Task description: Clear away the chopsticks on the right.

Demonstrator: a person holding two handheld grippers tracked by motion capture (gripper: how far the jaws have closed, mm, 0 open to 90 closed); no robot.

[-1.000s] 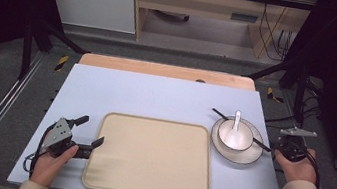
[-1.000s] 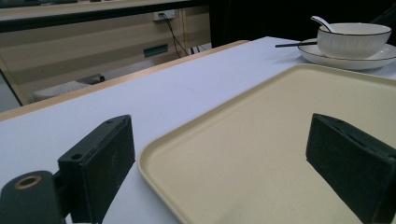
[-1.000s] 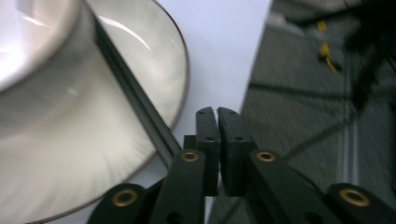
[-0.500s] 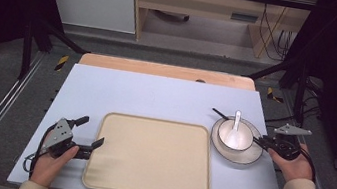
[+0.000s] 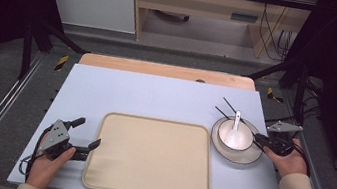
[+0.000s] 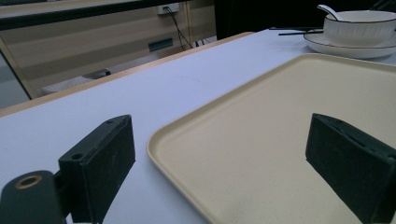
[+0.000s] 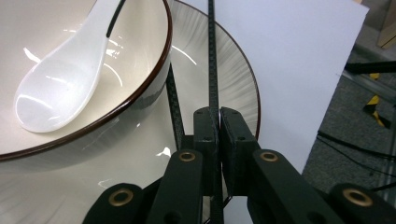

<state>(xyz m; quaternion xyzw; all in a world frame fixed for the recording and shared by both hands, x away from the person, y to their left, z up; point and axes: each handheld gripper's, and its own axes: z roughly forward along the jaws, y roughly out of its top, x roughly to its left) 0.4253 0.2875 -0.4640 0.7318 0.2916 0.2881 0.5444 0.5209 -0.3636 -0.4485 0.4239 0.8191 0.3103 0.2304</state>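
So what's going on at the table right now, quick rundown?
Right gripper shut on one chopstick, over the plate. Second chopstick beside it, loose. Left gripper open at tray corner. Bowl with spoon close alongside.

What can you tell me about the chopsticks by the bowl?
The chopsticks are two thin black sticks with a finely ridged surface; the material cannot be told. They lie across the right side of the plate, beside the bowl, their far ends reaching past the rim over the table. The right gripper has closed on one near its end; the other runs alongside, just left of the jaws and close against the bowl's wall.
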